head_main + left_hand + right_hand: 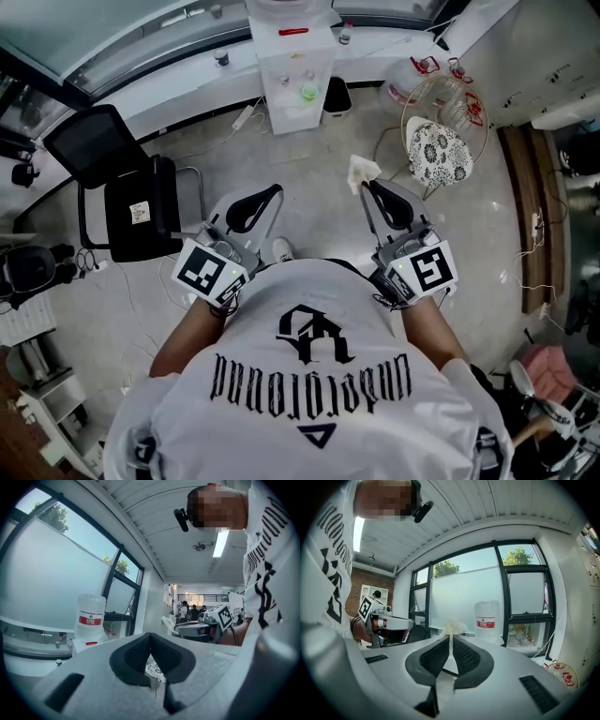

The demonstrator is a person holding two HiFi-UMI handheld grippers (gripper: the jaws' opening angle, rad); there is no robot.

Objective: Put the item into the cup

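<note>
White T-shirt (309, 412) with black gothic lettering and emblem, left gripper (274, 192) and right gripper (370, 186) grey, black-padded jaws

Room inventory, as I see it through the rig.

- Floor (309, 159): pale polished stone, with cables trailing across it.
- Windows (464, 597): tall and black-framed, with frosted main panes and trees showing above.
- Ceiling (487, 503): white ribbed panels.
- Strip light (219, 543): one, lit.
- Black office chair (131, 202): at left.
- White water dispenser (295, 80): below the window, with a bottle (91, 616) on top.
- Round wire frame (450, 98): at right, holding a patterned cushion.
- Brick wall (361, 581): far off.

Pale floor (309, 164): black chair (131, 202) left, white water dispenser (295, 84) centre, wire basket (450, 112) right.
</note>
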